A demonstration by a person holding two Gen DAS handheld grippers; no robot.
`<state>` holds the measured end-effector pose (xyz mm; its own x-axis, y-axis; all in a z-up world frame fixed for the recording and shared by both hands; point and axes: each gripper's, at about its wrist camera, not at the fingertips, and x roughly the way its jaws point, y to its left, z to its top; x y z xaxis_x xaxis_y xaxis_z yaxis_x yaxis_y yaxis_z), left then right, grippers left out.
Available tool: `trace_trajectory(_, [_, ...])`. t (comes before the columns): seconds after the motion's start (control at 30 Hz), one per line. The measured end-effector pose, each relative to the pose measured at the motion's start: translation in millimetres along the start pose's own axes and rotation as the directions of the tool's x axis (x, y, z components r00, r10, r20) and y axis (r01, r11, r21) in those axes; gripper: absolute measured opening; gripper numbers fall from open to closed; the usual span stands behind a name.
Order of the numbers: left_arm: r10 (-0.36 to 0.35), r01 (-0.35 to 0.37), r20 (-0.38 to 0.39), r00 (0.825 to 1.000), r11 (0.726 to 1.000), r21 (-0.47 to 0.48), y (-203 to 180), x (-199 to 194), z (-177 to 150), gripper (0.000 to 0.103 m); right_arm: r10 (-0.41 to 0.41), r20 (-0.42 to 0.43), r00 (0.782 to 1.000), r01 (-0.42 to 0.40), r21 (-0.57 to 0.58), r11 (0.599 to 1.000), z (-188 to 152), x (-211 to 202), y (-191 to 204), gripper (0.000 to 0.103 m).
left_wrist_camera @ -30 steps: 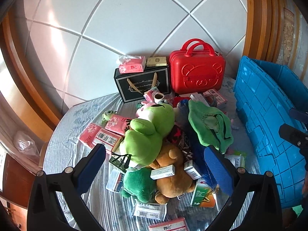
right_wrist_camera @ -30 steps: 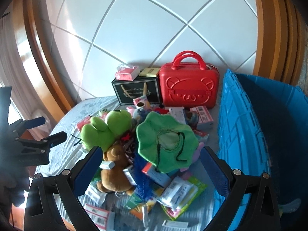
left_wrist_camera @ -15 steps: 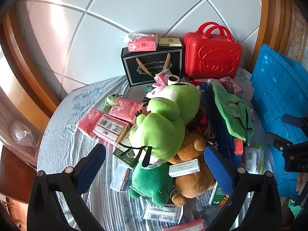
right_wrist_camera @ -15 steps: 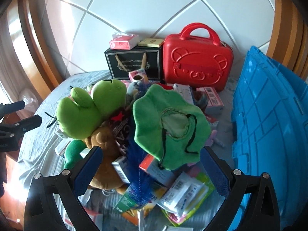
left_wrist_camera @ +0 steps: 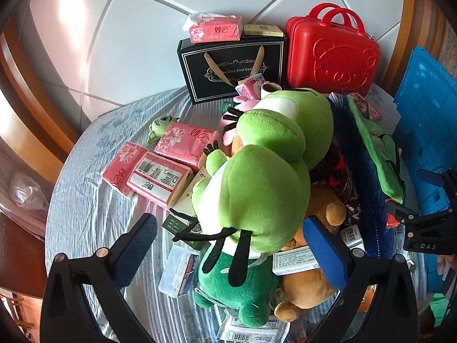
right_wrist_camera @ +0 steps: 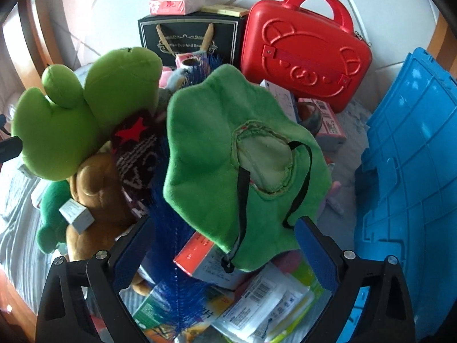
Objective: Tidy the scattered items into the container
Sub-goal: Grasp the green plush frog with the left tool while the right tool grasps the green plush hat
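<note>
- The left gripper is wide open with nothing between its blue-padded fingers; it hangs over the near part of the pile, right above a light green frog toy.
- The frog toy is plump, with a white belly patch, black thread limbs and a big head pointing to the far side; it lies on top of a dark green soft toy and a brown bear.
- A small white box rests on the bear, just beside the right-hand finger.
- The right gripper is also open and empty, and hovers low over a green cloth hat with a floppy brim, a pale lining in its opening and a black cord.
- Under the hat lie flat packets, a red-edged box and a blue bristly brush.
- The pile sits on a table covered by a pale striped cloth; pink tissue packs lie toward its left edge.
- The blue crate, ribbed plastic, stands at the right edge, near the hat.
- At the far edge, against the wall, stand a black gift box with a tissue pack on top and a red case with a bear face.
</note>
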<state>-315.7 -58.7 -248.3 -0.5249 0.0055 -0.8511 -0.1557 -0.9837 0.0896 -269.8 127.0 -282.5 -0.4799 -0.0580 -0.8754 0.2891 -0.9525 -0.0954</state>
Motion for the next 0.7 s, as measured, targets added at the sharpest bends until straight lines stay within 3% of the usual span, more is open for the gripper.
trace_trajectory(0.47, [-0.036, 0.035, -0.023, 0.999, 0.999, -0.012, -5, 29, 11, 0.103, -0.075, 0.022, 0.997, 0.075, 0.004, 0.997, 17, 24, -12, 0.093])
trace_trajectory(0.57, [-0.044, 0.044, -0.027, 0.999, 0.999, -0.012, -7, 36, 15, 0.103, -0.068, 0.019, 0.998, 0.067, 0.019, 0.998, 24, 29, -16, 0.088])
trace_trajectory(0.7, [-0.042, 0.042, -0.032, 0.999, 0.999, -0.003, -14, 45, 21, 0.103, -0.032, -0.012, 0.999, 0.033, 0.063, 0.997, 32, 37, -24, 0.072])
